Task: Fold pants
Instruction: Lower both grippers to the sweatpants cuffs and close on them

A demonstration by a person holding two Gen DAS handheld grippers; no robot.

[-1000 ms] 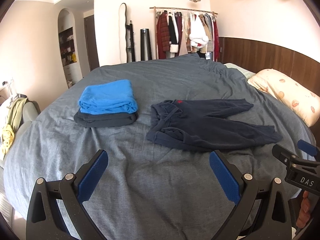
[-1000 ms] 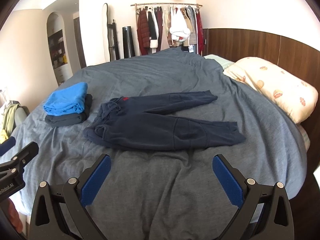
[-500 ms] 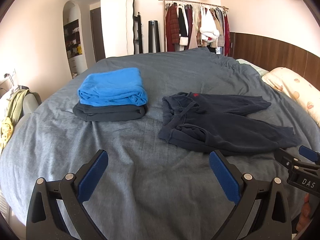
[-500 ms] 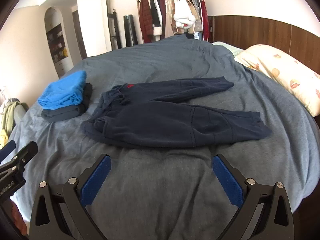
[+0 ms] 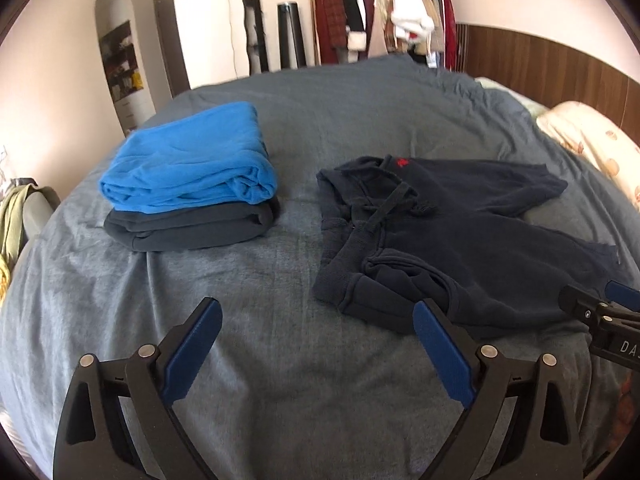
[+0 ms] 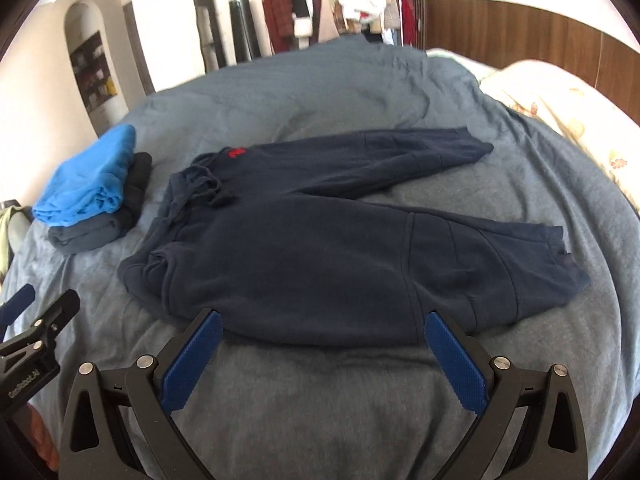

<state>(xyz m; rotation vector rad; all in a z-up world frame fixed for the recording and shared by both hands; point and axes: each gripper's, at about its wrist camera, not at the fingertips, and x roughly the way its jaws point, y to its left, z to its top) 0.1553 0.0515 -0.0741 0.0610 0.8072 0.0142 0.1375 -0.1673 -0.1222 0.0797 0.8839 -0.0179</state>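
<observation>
1. Since the navy pants [image 6: 304, 248] lie spread flat and unfolded on the grey bedcover [image 6: 320, 400], I judge the folding has not begun — no leg is laid over the other and nothing is doubled up.
2. They sit in the middle of the bed, just ahead of my right gripper [image 6: 324, 356], whose blue pads hover at the near hem of the seat without touching cloth.
3. Their long axis runs across my view, left to right: the waistband [image 6: 176, 216] with its drawstring [image 5: 384, 208] and small red logo points toward my left, and the two cuffs point right, toward the pillow [image 6: 560, 108].
4. The legs splay apart in a shallow V — the far leg [image 6: 380, 156] angles away, the near leg [image 6: 500, 256] lies closer to me.
5. What is left, as I read it, is everything: bring one leg onto the other, then fold lengthwise along that axis.
6. My right gripper is spread wide and holds nothing.
7. My left gripper [image 5: 320, 352] is likewise spread wide and empty, hovering over bare bedcover near the waistband corner.
8. Farther left sits a stack of folded clothes [image 5: 188, 184], blue on top of dark grey, apart from the pants.
9. Beyond the bed stands a clothes rack [image 5: 380, 12].
</observation>
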